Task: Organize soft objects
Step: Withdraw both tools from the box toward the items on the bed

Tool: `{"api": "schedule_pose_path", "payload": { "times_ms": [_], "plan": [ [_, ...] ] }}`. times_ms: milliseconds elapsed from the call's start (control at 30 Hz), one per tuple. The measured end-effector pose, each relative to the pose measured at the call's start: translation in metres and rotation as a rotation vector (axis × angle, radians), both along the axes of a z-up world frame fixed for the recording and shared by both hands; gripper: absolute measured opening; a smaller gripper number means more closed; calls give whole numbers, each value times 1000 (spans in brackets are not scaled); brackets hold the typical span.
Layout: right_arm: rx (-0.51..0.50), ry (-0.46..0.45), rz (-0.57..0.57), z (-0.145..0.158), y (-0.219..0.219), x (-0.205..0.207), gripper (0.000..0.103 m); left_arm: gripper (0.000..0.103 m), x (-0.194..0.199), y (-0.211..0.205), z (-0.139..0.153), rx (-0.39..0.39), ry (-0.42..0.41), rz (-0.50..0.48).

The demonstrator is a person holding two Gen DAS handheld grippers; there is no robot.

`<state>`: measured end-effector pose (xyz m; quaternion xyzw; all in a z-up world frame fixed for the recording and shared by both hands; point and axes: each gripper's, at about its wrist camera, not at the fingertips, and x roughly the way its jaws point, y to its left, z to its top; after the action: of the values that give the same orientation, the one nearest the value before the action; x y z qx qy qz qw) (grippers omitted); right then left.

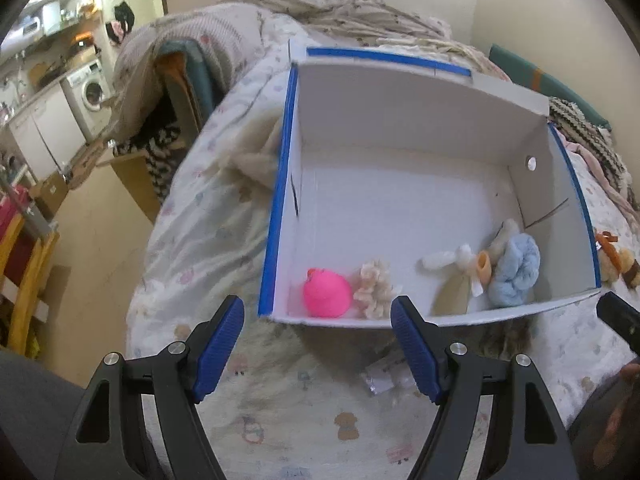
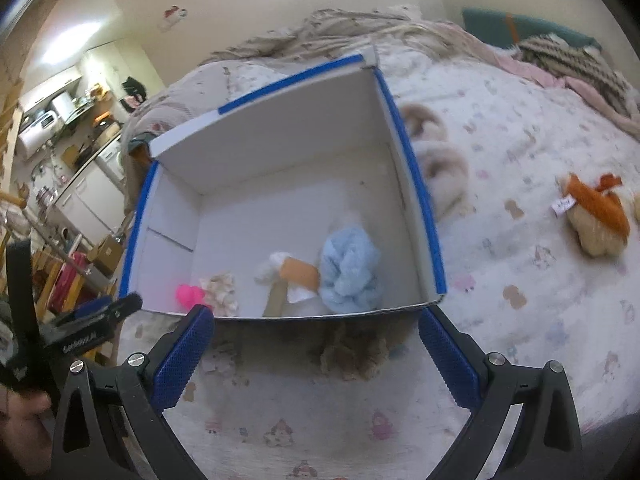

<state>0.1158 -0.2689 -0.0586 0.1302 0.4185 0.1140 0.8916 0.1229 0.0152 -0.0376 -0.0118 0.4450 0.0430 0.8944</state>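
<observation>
The white box [image 1: 420, 112], edged in blue tape, sits on the patterned bed cover [image 1: 280, 420] directly ahead of both tools. Its open top faces up and slightly toward the person, which I judge deliberate: it leaves a clear drop path for items carried in from the bed.

Four soft items lie inside, all along the near wall. From the person's left: a pink ball [image 1: 327, 293] in the near-left corner, a cream frilly piece [image 1: 374, 290] touching it, a white plush with an orange part [image 1: 464, 266], and a light blue bundle [image 1: 514, 276] toward the near-right corner. The grouping suggests each was released just past the near rim instead of being carried deeper; the far half of the floor is bare.

The white plush lies flat, its long axis running roughly left to right along the near wall, the orange end against the blue bundle. Which end is its head I cannot tell.

Outside the box, a tan plush with an orange ribbon [image 2: 596, 216] lies on the cover well off to the right, and a pale ring-shaped plush [image 2: 440, 168] lies just beside the box's right wall. A brown furry item [image 2: 352, 354] rests against the near wall outside.

The left gripper [image 1: 318, 346] is spread wide and carries nothing. The right gripper [image 2: 316, 356] is likewise spread and unloaded, hovering before the near rim.

In my judgement, three items remain to be collected.
</observation>
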Motion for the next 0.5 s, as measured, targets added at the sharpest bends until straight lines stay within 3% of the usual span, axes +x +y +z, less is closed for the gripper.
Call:
{"api": "schedule_pose_path", "payload": {
  "times_ms": [200,333,500],
  "plan": [
    [-9,45,-41,-12,-6,4,103,74,-1,15,-7,-47,26,38],
    [9,70,18,-15,1,2,103,73,-9,25,-11,-96,51,60],
    [-71,167,75,-37,22,8,103,73,-15,21,-26,-114,126,51]
  ]
}}
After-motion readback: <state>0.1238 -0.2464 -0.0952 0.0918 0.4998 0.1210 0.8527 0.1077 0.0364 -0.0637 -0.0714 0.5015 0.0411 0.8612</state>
